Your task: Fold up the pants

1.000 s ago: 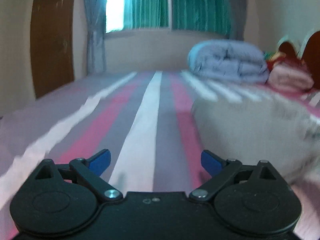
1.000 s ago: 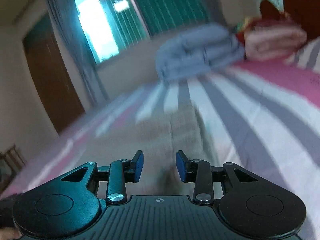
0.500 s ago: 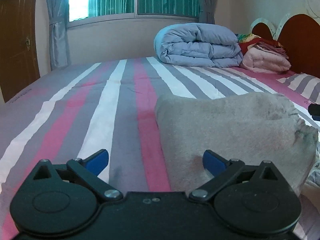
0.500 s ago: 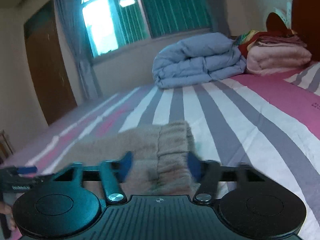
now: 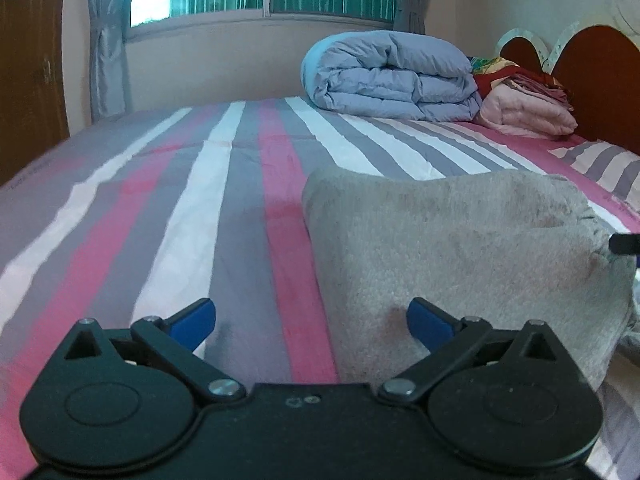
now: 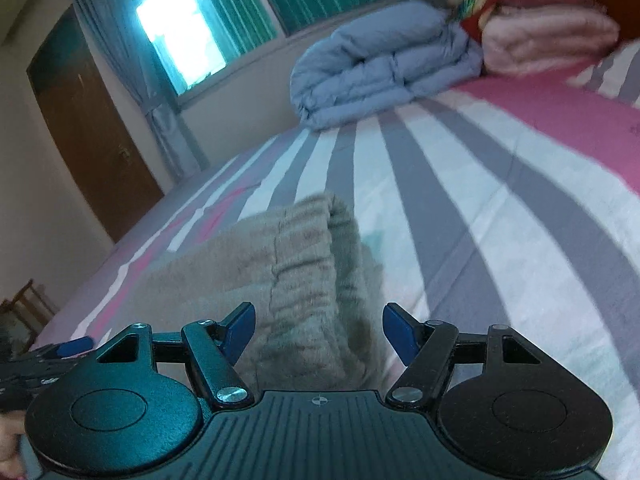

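Nearest the lens in the right wrist view, the right gripper (image 6: 319, 330) is standing with its blue fingers (image 6: 240, 330) spread apart, nothing pinched; its jaws have just been opening, having sat much closer together a second ago. The beige pants (image 6: 296, 276) are lying between and just beyond the tips, at twelve o'clock, free of both pads. That is reading as a release: the cloth is resting on the striped bed (image 6: 500, 216) under its own weight, already doubled into a thick bundle with a rolled edge.

In the left wrist view, the left gripper (image 5: 311, 320) is likewise splayed wide and holding nothing. The pants (image 5: 460, 248) are sitting at about one to two o'clock, the right-hand pad just at their near edge; whether it is touching is unclear.

Both hands being free suggests one fold is finished and a new grasp is coming.

Farther off, at one o'clock, a blue duvet (image 5: 392, 76) is lying folded near the headboard (image 5: 592, 80).
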`<state>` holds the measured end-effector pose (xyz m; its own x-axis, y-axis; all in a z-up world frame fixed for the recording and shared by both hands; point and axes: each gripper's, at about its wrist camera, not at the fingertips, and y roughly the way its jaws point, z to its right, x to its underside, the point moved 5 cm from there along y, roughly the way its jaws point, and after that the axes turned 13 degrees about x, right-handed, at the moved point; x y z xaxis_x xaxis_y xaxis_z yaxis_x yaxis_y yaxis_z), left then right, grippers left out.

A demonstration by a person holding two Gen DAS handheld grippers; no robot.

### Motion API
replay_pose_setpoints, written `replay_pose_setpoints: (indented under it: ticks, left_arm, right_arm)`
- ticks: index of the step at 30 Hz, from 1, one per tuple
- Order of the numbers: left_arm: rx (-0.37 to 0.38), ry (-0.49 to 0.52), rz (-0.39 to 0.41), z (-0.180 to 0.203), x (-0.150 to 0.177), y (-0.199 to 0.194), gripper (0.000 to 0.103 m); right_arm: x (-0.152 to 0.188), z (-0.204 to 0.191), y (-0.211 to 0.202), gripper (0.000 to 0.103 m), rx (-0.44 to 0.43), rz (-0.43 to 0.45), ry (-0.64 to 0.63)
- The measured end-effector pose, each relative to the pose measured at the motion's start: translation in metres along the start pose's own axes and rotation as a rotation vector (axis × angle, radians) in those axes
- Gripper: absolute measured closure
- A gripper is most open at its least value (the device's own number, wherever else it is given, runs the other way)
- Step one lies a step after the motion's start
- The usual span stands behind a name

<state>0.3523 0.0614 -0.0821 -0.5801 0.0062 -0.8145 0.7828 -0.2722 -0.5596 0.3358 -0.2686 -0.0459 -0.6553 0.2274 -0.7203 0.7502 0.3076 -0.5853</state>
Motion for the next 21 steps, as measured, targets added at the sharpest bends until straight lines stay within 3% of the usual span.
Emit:
replay_pose_setpoints:
  ticks: [3,4,6,12,15,18,19,20,21]
  left_arm:
    - [0.168,-0.116,-0.058,-0.008,0.003,0.006,0.008]
    - [0.256,-0.183,-0.095,-0.012,0.006,0.010,0.009]
    - [0.358,-0.249,-0.114,-0.018,0.008,0.015,0.009]
    - [0.535,-0.416,-0.134,-0.048,0.008,0.027,0.011]
    - [0.604,-0.481,-0.152,-0.061,0.007,0.038,0.012]
    - [0.618,-0.524,-0.154,-0.069,0.005,0.053,0.029]
    - [0.630,-0.552,-0.147,-0.073,0.004,0.059,0.044]
    - [0.644,-0.588,-0.145,-0.077,0.004,0.064,0.051]
    - [0.662,-0.610,-0.145,-0.080,0.004,0.069,0.053]
  right_arm:
    - [0.002,0.012,0.006,0.033,-0.035,-0.054,0.082]
    - [0.002,0.018,0.007,0.033,-0.070,-0.071,0.146]
    - [0.002,0.033,0.011,0.033,-0.141,-0.118,0.273]
    - [0.005,0.064,0.024,0.033,-0.263,-0.253,0.462]
    - [0.001,0.073,0.030,0.033,-0.299,-0.315,0.486]
    - [-0.003,0.071,0.037,0.033,-0.325,-0.350,0.445]
    - [-0.003,0.069,0.040,0.033,-0.336,-0.353,0.437]
    - [-0.004,0.067,0.043,0.033,-0.332,-0.347,0.422]
    - [-0.004,0.065,0.047,0.033,-0.332,-0.337,0.407]
